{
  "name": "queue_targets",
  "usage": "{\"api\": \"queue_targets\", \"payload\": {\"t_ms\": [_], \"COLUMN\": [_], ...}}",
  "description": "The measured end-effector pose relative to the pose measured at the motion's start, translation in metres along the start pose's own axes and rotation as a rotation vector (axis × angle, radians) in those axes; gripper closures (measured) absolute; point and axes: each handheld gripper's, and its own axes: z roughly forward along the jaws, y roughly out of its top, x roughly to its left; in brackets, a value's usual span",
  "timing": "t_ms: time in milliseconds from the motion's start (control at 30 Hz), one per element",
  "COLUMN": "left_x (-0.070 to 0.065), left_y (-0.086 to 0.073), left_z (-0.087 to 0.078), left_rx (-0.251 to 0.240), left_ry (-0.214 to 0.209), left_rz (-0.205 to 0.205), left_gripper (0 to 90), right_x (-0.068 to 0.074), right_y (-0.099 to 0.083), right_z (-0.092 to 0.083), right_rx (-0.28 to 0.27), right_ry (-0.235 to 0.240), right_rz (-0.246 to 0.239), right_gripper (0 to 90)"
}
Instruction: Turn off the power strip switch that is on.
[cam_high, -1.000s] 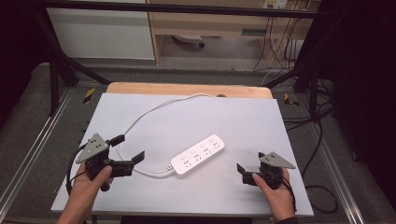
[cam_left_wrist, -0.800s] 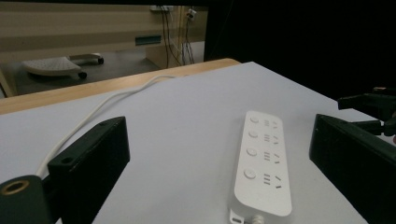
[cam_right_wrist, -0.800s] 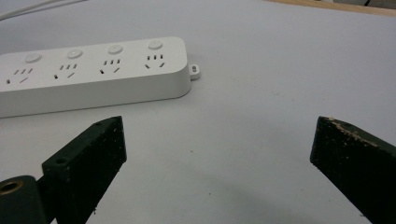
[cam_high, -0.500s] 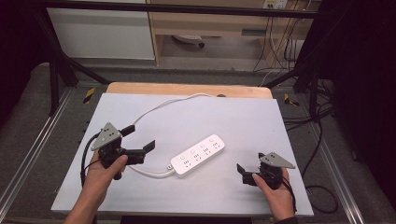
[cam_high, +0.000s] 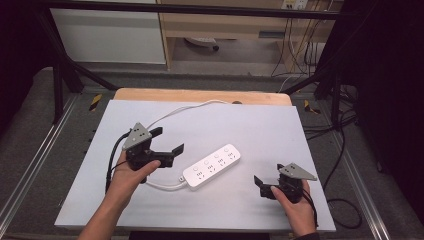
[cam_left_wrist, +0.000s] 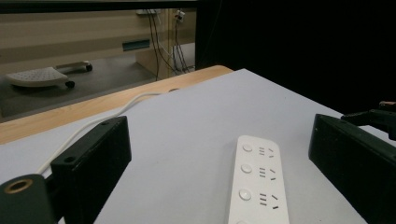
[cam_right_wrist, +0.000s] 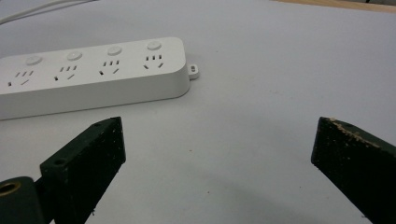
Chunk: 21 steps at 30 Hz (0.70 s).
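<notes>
White four-socket plastic power strip (cam_high: 212, 166) lying flat and slantwise near the middle of the grey desk (cam_high: 260, 125).

Its white cable (cam_high: 172, 115) loops toward the desk's far edge. The left gripper (cam_high: 167, 144) hangs just beside the strip's cable end, jaws wide apart; the right gripper (cam_high: 262, 186), also wide, sits apart near the desk's front right corner.

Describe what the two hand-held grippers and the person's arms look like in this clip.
Both the left hand-held gripper and the right hand-held gripper are black, each with two blocky jaws, a grey three-cornered plate on top and a trailing black cable. The right one's jaw pads look scuffed. The forearms are bare, no sleeves.
</notes>
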Motion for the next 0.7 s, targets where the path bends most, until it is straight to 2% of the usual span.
{"api": "queue_targets", "payload": {"t_ms": [200, 433, 700], "left_x": [-0.005, -0.008, -0.016], "left_y": [-0.001, -0.007, -0.019], "left_z": [0.015, 0.023, 0.035], "left_rx": [0.014, 0.018, 0.063], "left_ry": [-0.014, -0.017, -0.022], "left_rz": [-0.001, -0.016, -0.004], "left_gripper": [6.3, 6.9, 8.1], "right_x": [0.0, 0.001, -0.001], "right_y": [0.0, 0.0, 0.0], "right_z": [0.001, 0.001, 0.001], "right_rx": [0.005, 0.006, 0.004], "right_ry": [0.003, 0.007, 0.006], "right_rz": [0.002, 0.006, 0.004], "right_gripper": [2.9, 2.7, 2.7]}}
